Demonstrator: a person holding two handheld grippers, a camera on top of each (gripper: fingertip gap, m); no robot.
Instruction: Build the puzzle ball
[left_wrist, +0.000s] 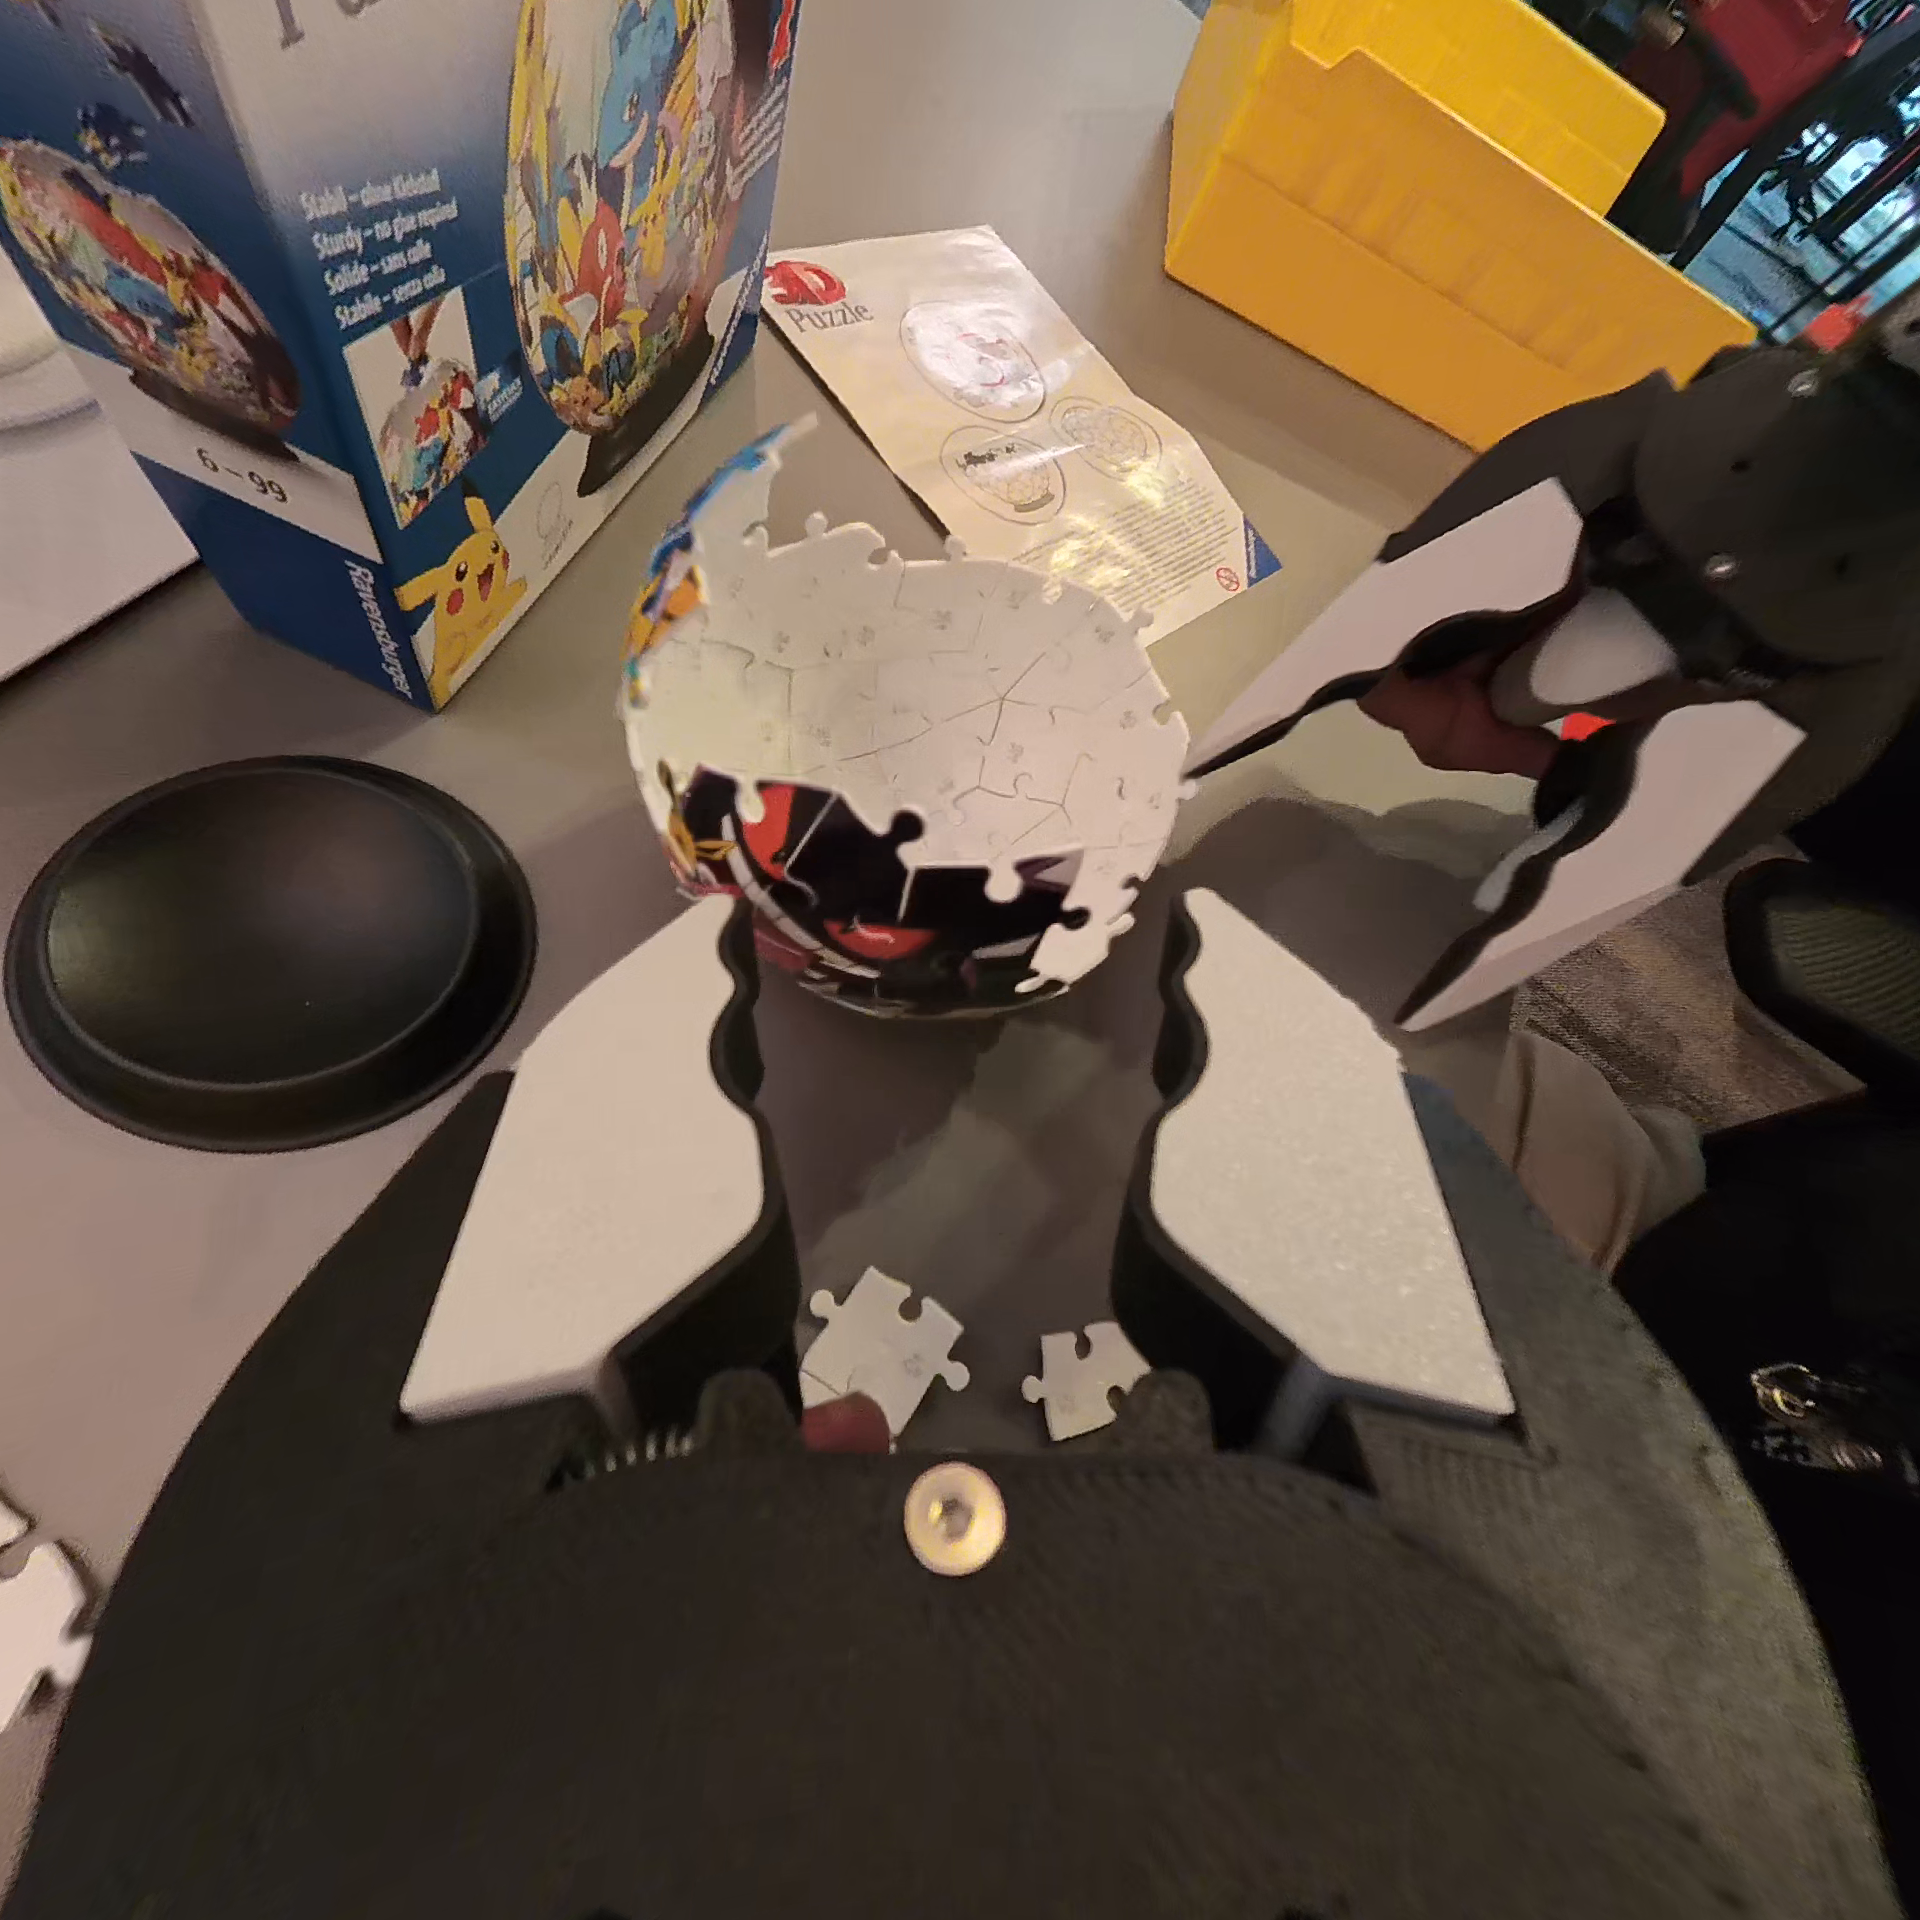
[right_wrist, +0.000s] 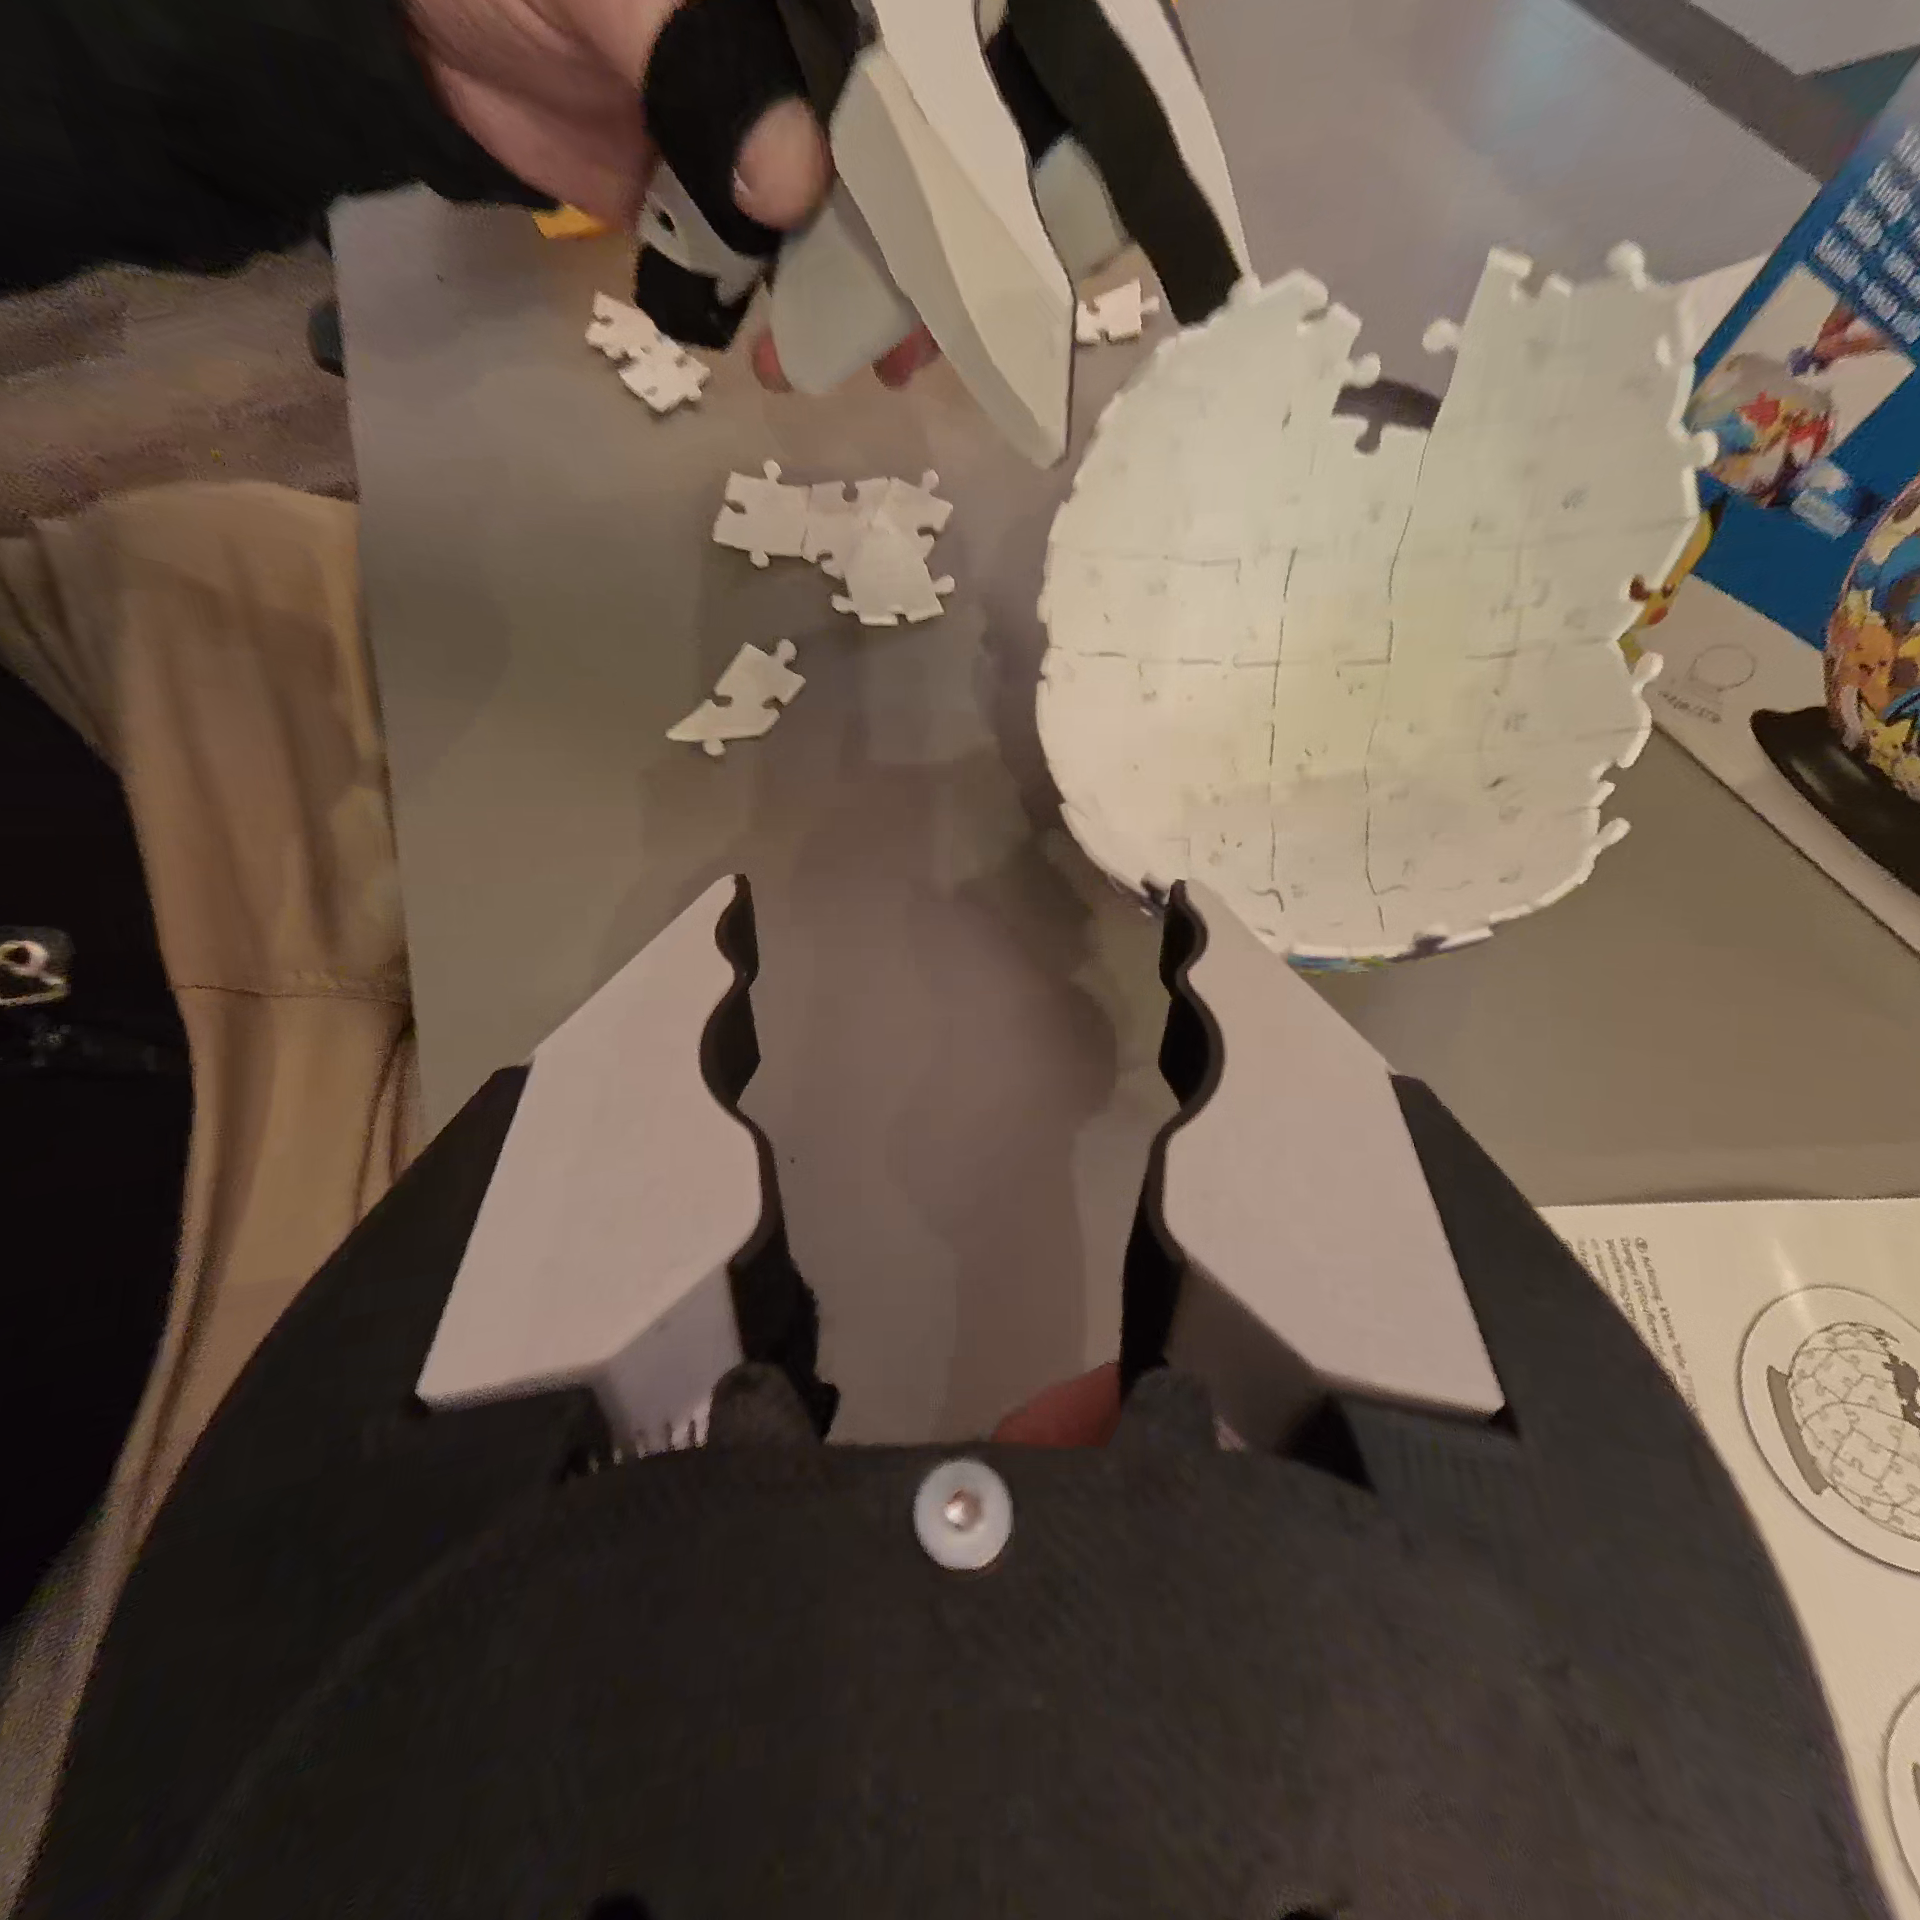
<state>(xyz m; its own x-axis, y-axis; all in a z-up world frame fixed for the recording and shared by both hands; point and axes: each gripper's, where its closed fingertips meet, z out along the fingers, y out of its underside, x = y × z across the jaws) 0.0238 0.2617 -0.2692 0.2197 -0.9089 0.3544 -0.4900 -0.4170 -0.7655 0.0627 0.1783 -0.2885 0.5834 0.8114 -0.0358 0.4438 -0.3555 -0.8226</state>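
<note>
Both my jaws spread, empty. Half-built puzzle ball (left_wrist: 904, 769) rests on counter (left_wrist: 644, 177) just ahead of left jaws, right jaws alongside its rim. Advice: steady shell gently before pressing loose pieces (right_wrist: 842, 540) in.

Your left gripper (left_wrist: 956, 914) has its fingers spread with bare grey table (left_wrist: 935, 1174) between them; the half-built puzzle ball (left_wrist: 894, 769) blocks the way just ahead. To its left the black stand (left_wrist: 260, 945) lies well apart, leaving a clear lane; behind, the puzzle box (left_wrist: 416, 343) and leaflet (left_wrist: 1018, 416) close the far side. Your right gripper (right_wrist: 956, 904) also faces open table, with loose pieces (right_wrist: 842, 540) scattered farther ahead and the ball's rim touching its right fingertip.
</note>
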